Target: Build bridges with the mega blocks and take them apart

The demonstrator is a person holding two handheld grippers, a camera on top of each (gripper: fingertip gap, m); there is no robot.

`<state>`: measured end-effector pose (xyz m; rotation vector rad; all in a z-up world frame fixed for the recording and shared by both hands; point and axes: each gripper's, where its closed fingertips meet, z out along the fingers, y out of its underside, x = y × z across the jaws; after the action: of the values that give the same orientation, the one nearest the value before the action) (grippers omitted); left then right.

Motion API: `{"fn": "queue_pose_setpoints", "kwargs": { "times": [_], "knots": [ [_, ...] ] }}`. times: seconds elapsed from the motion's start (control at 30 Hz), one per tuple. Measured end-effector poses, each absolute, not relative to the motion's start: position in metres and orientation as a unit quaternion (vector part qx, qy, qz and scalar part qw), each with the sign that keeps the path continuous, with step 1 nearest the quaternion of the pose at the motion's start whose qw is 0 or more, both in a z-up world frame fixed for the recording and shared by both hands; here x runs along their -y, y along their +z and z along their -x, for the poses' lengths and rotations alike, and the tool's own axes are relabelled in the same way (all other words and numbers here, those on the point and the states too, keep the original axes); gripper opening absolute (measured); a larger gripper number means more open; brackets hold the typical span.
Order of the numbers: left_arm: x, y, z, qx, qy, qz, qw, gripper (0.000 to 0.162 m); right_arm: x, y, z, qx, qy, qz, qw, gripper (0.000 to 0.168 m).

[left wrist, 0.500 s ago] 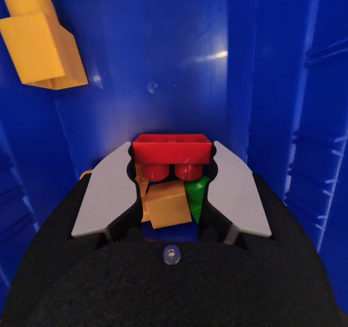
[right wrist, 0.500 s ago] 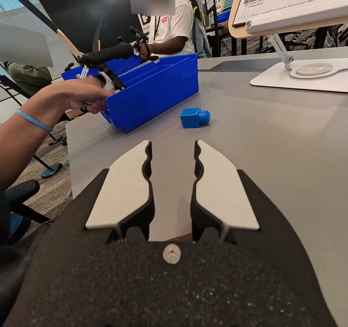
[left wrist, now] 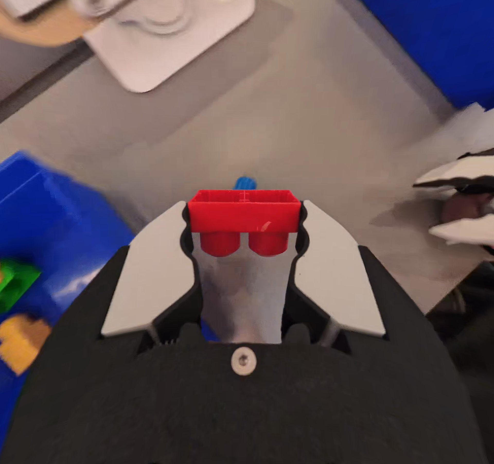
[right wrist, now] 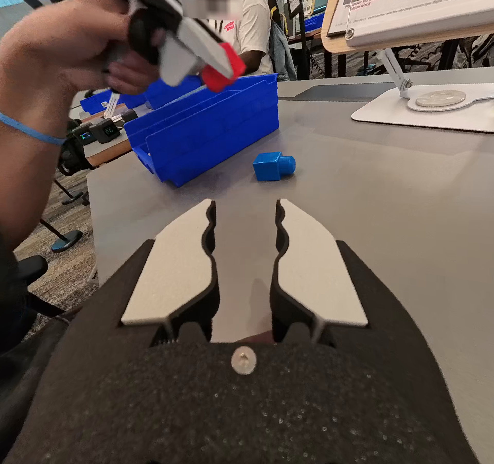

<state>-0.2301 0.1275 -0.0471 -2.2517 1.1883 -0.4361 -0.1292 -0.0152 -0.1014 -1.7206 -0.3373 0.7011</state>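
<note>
My left gripper [left wrist: 243, 205] is shut on a red two-stud block [left wrist: 243, 217], studs pointing back toward the camera, held in the air above the grey table. In the right wrist view the same gripper [right wrist: 230, 60] carries the red block [right wrist: 224, 68] above the blue bin [right wrist: 208, 127]. A small blue one-stud block [right wrist: 273, 166] lies on its side on the table right of the bin; only its stud [left wrist: 245, 183] shows behind the red block in the left wrist view. My right gripper [right wrist: 244, 205] is open and empty, low over the table, short of the blue block.
The blue bin [left wrist: 48, 224] holds green [left wrist: 13, 282] and yellow [left wrist: 18, 341] blocks. A white stand base [right wrist: 427, 109] with a tilted instruction board [right wrist: 411, 4] stands at the far right. A second blue bin [left wrist: 427, 28] sits farther off. A seated person [right wrist: 251, 31] is behind the table.
My left gripper has lifted the red block out of the blue bin and swung it over the table. The right gripper has stayed put and open.
</note>
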Motion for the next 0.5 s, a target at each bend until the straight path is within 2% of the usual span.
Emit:
{"fn": "queue_pose_setpoints", "kwargs": {
  "times": [0.13,0.27,0.5],
  "knots": [
    [-0.115,-0.102,0.145,-0.571,-0.122,0.789,0.190,0.075,0.016,-0.101,0.130,0.148,0.295,0.737,0.589,0.042],
    [-0.112,-0.157,0.113,-0.644,-0.062,0.755,0.104,0.075,0.017,-0.100,0.131,0.154,0.291,0.736,0.592,0.042],
    [-0.096,-0.185,0.108,-0.706,-0.040,0.706,0.045,0.075,0.018,-0.101,0.133,0.162,0.286,0.736,0.592,0.042]
  ]
}}
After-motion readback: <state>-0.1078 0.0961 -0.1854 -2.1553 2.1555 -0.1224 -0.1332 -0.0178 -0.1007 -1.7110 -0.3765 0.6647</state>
